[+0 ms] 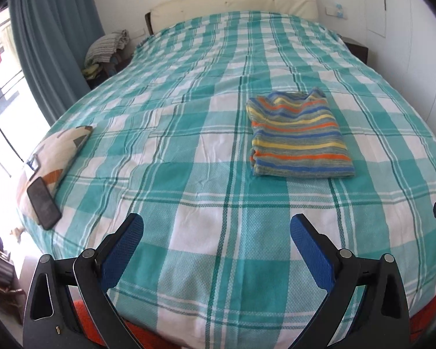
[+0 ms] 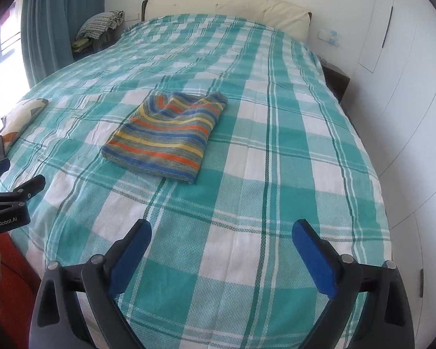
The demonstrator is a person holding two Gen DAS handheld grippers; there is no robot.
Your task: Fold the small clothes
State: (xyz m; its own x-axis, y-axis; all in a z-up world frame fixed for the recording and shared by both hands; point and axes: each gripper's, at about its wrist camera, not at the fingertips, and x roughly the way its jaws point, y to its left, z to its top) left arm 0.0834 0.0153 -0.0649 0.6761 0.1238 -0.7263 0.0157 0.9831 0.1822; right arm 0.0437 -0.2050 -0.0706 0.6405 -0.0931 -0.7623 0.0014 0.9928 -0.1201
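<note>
Left wrist view: the left gripper [image 1: 216, 226] hangs with jaws spread wide, holding nothing. The right gripper [image 2: 221, 234] likewise gapes bare above the checked bedspread [image 2: 276, 174], well short of the folded striped garment [image 2: 167, 135].

The folded striped garment [image 1: 298, 136] looks like soft, matt knit cloth, lying toward one o'clock on a woven check bedspread [image 1: 189, 174] with a coarse, pebbled weave. The left gripper [image 1: 216, 229] has matt black plastic arms, blue textured pads [image 1: 311, 247] and small metal pins. At nine o'clock, a glossy dark phone [image 1: 43, 203]
</note>
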